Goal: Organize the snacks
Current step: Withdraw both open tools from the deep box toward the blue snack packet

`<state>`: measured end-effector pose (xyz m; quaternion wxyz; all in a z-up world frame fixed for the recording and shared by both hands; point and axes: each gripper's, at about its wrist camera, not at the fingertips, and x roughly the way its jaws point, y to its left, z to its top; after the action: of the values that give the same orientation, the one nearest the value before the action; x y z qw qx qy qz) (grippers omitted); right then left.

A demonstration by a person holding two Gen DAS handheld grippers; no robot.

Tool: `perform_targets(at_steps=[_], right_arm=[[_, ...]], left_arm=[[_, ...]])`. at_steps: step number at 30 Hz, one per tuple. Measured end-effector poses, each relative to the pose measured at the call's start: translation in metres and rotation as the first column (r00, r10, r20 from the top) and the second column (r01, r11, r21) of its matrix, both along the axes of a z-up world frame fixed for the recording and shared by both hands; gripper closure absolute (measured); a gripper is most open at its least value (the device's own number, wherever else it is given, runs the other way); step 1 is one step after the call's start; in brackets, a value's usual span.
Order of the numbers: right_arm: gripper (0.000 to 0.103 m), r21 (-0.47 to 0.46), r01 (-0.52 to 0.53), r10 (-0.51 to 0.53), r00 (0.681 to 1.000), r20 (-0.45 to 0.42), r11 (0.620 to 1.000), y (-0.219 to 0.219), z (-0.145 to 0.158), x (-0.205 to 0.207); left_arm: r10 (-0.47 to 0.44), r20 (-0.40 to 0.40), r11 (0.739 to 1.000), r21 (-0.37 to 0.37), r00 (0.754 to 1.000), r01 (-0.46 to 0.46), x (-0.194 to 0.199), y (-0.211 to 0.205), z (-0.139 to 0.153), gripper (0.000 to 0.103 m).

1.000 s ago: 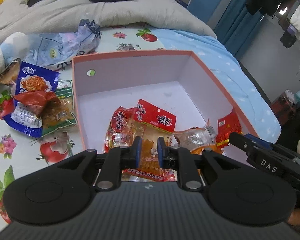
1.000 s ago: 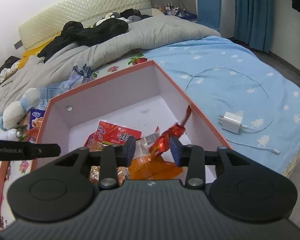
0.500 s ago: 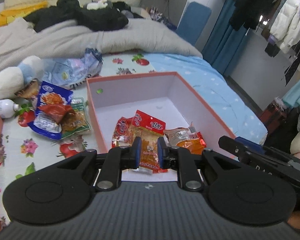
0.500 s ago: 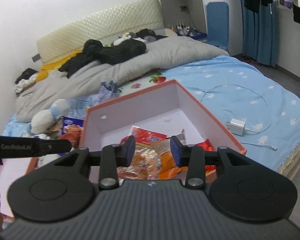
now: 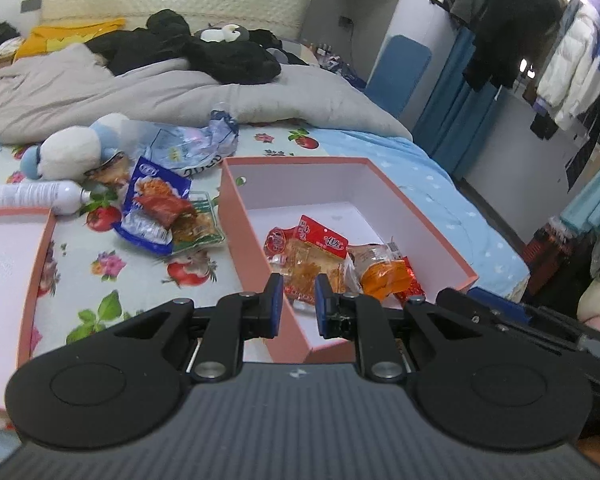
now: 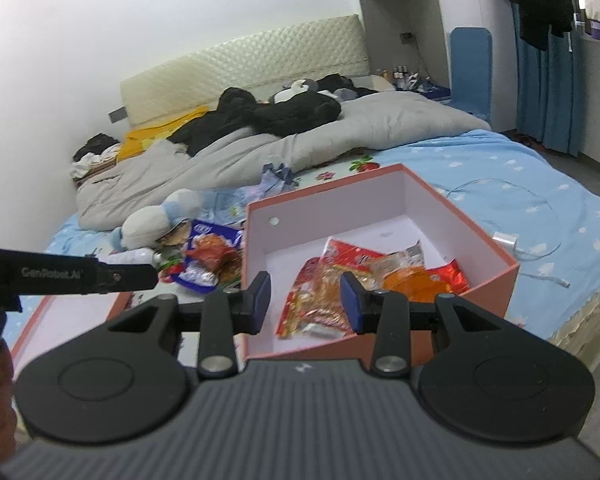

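Both tools spread, empty: left tool, right tool; "GenRobot.AI" on left.

Both grippers have withdrawn up and back from the pink box, toward 6 o'clock. The right gripper has released the red snack packet, which now lies in the box, and its jaws stand wider apart, empty. The left gripper has opened slightly.
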<state>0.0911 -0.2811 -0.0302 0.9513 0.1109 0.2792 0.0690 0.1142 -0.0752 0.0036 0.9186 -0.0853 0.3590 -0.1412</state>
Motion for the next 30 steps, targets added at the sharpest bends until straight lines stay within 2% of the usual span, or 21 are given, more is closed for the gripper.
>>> perform_targets(at_steps=[11,15,21,28,30], right_arm=[[0.062,0.005,-0.125,0.125,0.992,-0.011,0.992,0.014,-0.008,-0.014],[0.062,0.002,-0.173,0.173,0.985,-0.018,0.985,0.024,-0.013,-0.019],[0.062,-0.009,-0.191,0.190,0.981,-0.023,0.982,0.041,-0.015,-0.026],[0.062,-0.071,-0.212,0.211,0.977,-0.016,0.975,0.073,-0.016,-0.041],[0.062,-0.080,-0.223,0.222,0.975,-0.018,0.972,0.080,-0.016,-0.040]], left_arm=[[0.089,0.020,0.996,0.000,0.996,-0.089,-0.031,0.011,0.002,0.083],[0.118,0.025,0.993,0.020,0.993,-0.119,-0.043,0.017,0.003,0.067],[0.144,0.008,0.989,0.022,0.989,-0.145,-0.056,0.039,0.000,0.052],[0.111,0.017,0.992,0.055,0.994,-0.112,-0.058,0.065,-0.004,0.048],[0.108,0.015,0.992,0.064,0.994,-0.109,-0.057,0.070,-0.005,0.042]])
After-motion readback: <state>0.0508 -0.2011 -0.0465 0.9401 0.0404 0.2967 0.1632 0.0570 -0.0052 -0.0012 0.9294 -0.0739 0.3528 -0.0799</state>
